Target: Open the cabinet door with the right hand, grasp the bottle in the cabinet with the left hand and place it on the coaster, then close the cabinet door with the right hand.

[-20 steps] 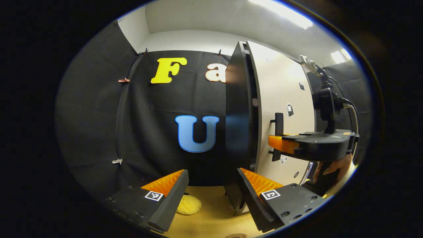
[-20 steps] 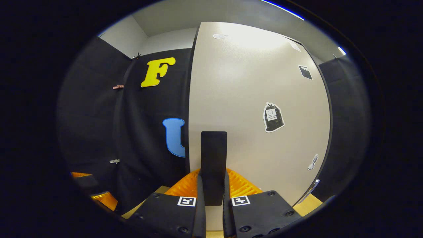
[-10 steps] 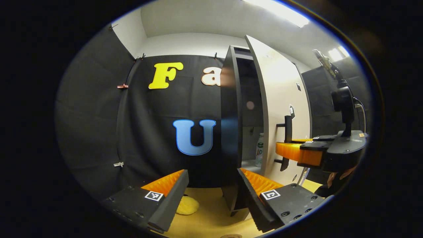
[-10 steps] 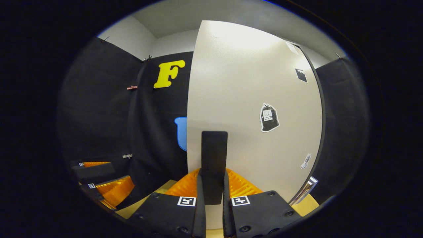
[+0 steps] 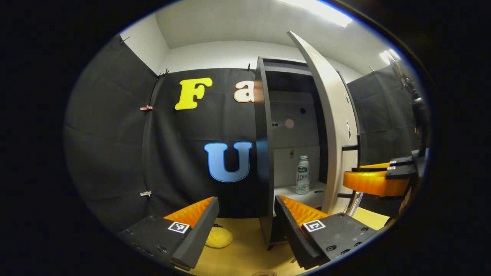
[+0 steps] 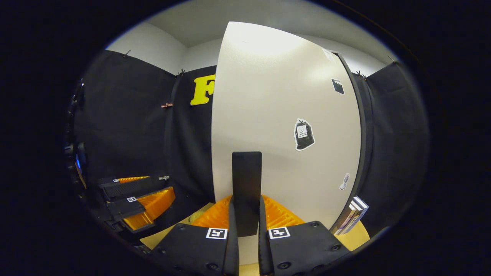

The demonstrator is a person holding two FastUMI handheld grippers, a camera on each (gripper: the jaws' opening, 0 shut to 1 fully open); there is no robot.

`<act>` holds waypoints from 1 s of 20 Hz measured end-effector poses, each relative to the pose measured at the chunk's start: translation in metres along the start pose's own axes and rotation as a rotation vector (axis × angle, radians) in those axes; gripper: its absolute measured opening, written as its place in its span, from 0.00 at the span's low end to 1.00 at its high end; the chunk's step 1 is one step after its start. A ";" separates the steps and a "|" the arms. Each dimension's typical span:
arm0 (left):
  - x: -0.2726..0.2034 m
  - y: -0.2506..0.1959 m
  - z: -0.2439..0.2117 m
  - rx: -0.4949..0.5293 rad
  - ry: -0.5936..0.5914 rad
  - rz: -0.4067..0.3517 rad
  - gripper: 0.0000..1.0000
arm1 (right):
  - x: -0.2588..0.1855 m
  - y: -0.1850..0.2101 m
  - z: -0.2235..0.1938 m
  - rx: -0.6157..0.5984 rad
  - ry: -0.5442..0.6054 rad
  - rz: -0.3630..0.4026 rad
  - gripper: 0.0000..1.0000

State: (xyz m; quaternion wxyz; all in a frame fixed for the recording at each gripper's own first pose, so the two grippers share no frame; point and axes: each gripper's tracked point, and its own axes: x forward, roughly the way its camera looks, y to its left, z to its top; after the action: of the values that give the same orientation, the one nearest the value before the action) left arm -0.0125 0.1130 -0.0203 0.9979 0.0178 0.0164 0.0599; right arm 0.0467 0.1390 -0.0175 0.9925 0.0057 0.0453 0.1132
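In the right gripper view, the right gripper (image 6: pixel 247 226) is closest. Its two fingers are squeezed on the black door handle (image 6: pixel 246 191), one on each side. The handle stands straight up on the pale cabinet door (image 6: pixel 284 115). The door has a dark sticker (image 6: pixel 304 134) on it. Low on the right, past the door's edge, some thin books (image 6: pixel 352 221) lean on the wooden table (image 6: pixel 358 235). Far to the left sits the left gripper (image 6: pixel 140 199), turned on its side, with its fingers apart.

In the left gripper view, the left gripper (image 5: pixel 245 222) is closest, and its fingers are wide apart with nothing between them. Under them is the yellow-brown table (image 5: pixel 245 249). A soft yellow thing (image 5: pixel 218 237) lies on the table just behind the left finger (image 5: pixel 199 226). A bit of a round thing (image 5: pixel 264 273) peeks in at the bottom edge; I cannot tell if it is the coaster. Farther back stands the dark cabinet (image 5: pixel 264 153) with its door (image 5: pixel 333 126) swung open to the right. The right gripper (image 5: pixel 378 180) is at the door's outer side. The small white bottle (image 5: pixel 302 174) stands upright on the pale shelf (image 5: pixel 307 196) inside the cabinet, toward the back of it.
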 end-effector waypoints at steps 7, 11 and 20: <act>-0.006 -0.061 0.011 -0.008 -0.017 -0.067 0.92 | -0.027 -0.015 0.005 0.023 0.001 0.012 0.24; 0.001 -0.100 0.013 -0.025 -0.019 -0.127 0.92 | -0.042 -0.026 0.008 0.017 -0.009 -0.012 0.23; 0.012 -0.181 0.013 -0.035 -0.007 -0.247 0.92 | -0.064 -0.069 0.012 0.005 -0.032 -0.148 0.22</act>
State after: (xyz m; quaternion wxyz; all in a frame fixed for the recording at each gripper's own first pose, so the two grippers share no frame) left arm 0.0214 -0.0660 -0.0149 0.9979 -0.0018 0.0139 -0.0634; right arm 0.0013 0.0569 -0.0013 0.9988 0.0068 0.0300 0.0393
